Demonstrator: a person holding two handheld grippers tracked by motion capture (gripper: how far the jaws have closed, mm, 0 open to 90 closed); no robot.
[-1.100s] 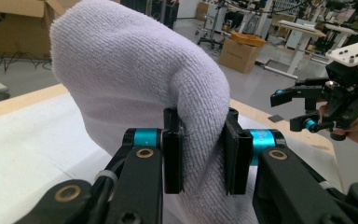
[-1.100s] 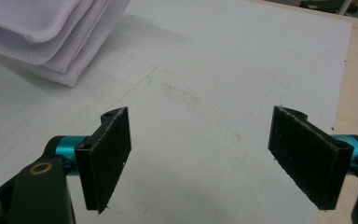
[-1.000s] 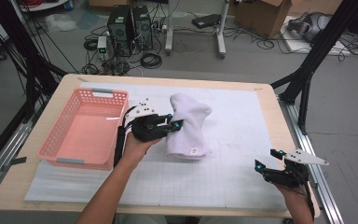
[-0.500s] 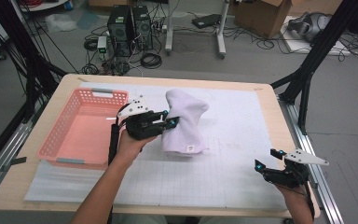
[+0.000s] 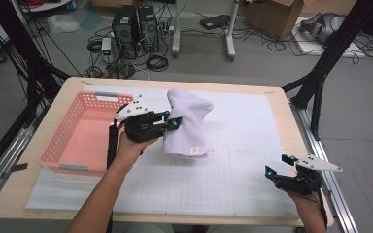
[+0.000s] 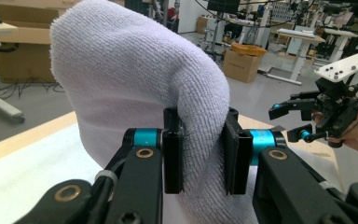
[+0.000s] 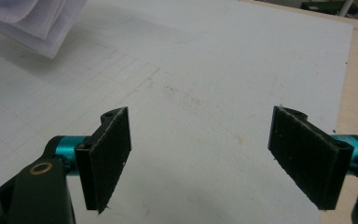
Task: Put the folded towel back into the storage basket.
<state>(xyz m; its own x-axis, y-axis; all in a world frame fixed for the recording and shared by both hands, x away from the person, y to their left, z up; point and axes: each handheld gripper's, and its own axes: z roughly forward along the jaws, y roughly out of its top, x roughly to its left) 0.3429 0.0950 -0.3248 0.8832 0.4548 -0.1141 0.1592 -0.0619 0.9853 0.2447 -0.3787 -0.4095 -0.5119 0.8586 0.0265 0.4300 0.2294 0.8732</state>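
Note:
A folded white towel (image 5: 187, 124) hangs above the middle of the white grid mat (image 5: 233, 165), lifted off it. My left gripper (image 5: 171, 121) is shut on the towel's left side. In the left gripper view both pads press into a thick fold of the towel (image 6: 135, 79), with my left gripper (image 6: 201, 156) low in that picture. My right gripper (image 5: 278, 166) rests near the table's front right corner, open with nothing between its fingers. In the right gripper view my right gripper (image 7: 205, 158) shows wide jaws over bare mat, and a corner of the towel (image 7: 37, 23) hangs at upper left.
A pink plastic basket (image 5: 85, 133) stands on the mat at the left, close beside my left hand. The wooden table edge (image 5: 291, 126) runs along the right. Cables, computer cases and a cardboard box lie on the floor beyond the table.
My left gripper has lifted the towel and carried it a little toward the basket. The towel's lower end has come off the mat. The right gripper has stayed in place.

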